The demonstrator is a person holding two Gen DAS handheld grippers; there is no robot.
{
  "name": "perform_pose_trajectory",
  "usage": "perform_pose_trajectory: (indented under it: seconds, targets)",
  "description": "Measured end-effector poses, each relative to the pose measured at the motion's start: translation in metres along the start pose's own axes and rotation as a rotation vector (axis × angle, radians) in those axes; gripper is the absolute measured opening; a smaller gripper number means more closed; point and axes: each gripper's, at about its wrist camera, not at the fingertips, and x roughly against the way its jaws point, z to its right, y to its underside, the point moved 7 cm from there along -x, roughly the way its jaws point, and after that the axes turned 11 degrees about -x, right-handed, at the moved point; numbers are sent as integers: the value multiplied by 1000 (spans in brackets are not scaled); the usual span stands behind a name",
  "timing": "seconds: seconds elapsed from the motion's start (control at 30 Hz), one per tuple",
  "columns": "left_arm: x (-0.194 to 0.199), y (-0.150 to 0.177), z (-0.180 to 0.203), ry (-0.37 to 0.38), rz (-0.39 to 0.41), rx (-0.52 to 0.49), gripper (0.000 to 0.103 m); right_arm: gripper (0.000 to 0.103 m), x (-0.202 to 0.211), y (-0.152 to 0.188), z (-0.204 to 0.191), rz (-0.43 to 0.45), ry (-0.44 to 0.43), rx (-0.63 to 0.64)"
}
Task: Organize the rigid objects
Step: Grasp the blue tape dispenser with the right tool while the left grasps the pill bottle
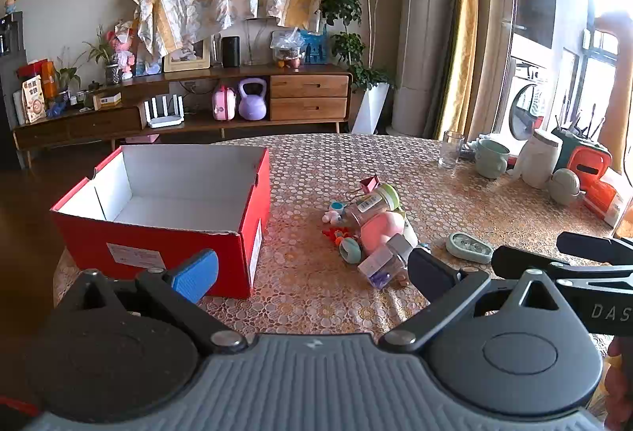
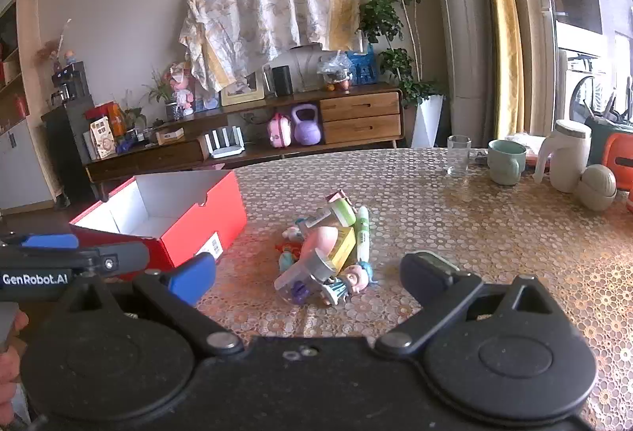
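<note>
My left gripper [image 1: 312, 274] and right gripper [image 2: 306, 278] both hover above the table [image 2: 494, 233], jaws spread wide, holding nothing. The toy pile [image 2: 324, 253] lies just right of the red box [image 1: 158, 217].

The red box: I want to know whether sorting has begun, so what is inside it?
The red box shows only bare white walls and floor; no items are visible inside. Its near wall hides the front strip of the floor. The toy pile lies on the table beside it.
</note>
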Motion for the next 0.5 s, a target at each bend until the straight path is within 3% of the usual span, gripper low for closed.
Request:
perform_pose_trajectory:
  seconds: [0.5]
  targets:
    - [-26,-10,12,50,-25,-42,103,97,-18,-6,19,-25,3,-18]
